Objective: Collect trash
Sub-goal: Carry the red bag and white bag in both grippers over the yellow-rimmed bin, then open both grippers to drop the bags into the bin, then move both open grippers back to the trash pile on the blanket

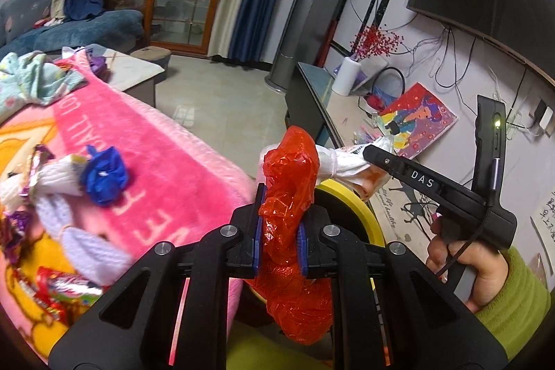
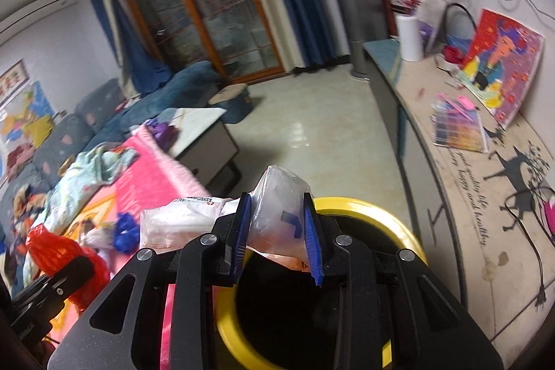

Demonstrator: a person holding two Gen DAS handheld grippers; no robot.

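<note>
2 tongs [image 1: 279, 234] [image 2: 277, 238], gripped bags [image 1: 291, 196] [image 2: 277, 210], yellow bin [image 2: 374, 214]

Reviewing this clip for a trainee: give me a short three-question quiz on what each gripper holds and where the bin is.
1. True or false: the left gripper is shut on a red plastic bag.
2. What does the right gripper hold? A) a blue crumpled wrapper B) a clear plastic bag C) nothing
3. Fill in: the right gripper hangs over the open mouth of the ______ trash bin.

Key
1. True: the bag is pinched between the blue pads.
2. B: the clear plastic bag sits between the pads; the blue crumpled wrapper lies on the pink blanket.
3. yellow
</note>
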